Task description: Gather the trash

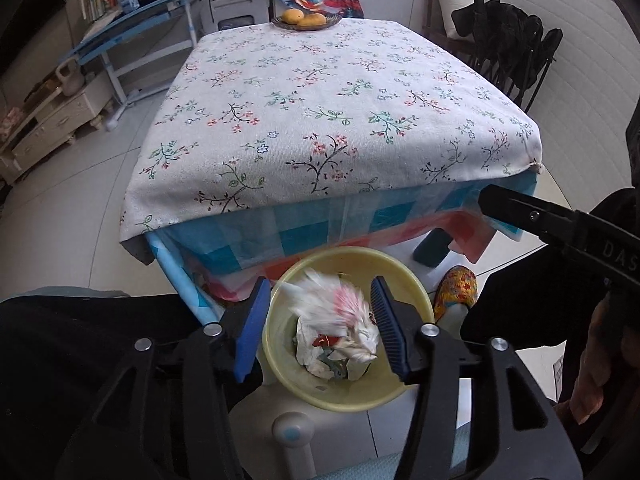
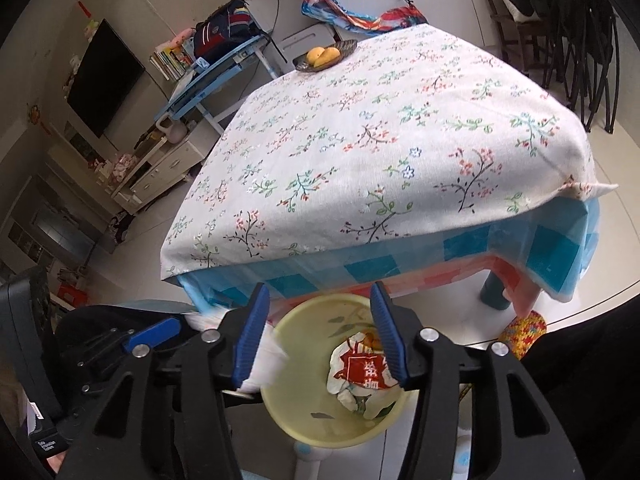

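Floor tiles are showing pale beneath a yellow bin (image 1: 340,396) that is standing at 6 o'clock, just in front of the draped table.

Near field: the left gripper (image 1: 316,332) is hanging directly over the bin mouth, its jaws standing about half apart and pressing on nothing. A white tissue wad with a pink streak (image 1: 340,308) is appearing motion-blurred between and below the blue pads (image 1: 250,336), apparently dropping onto the crumpled paper already lying inside. The right gripper (image 2: 318,336) is hovering over the same bin from the 3 o'clock side, jaws likewise part-open and empty; a red-and-white wrapper (image 2: 362,368) is lying in the bin below its right pad.

Procedure: judging by this, keeping both grippers centred above the rim until each piece is clearing the pads is advisable, since a piece clinging to a pad could be carried out again.

Far field: a floral tablecloth (image 1: 340,120) is covering the table, and a fruit dish (image 1: 306,20) is sitting at 12 o'clock.
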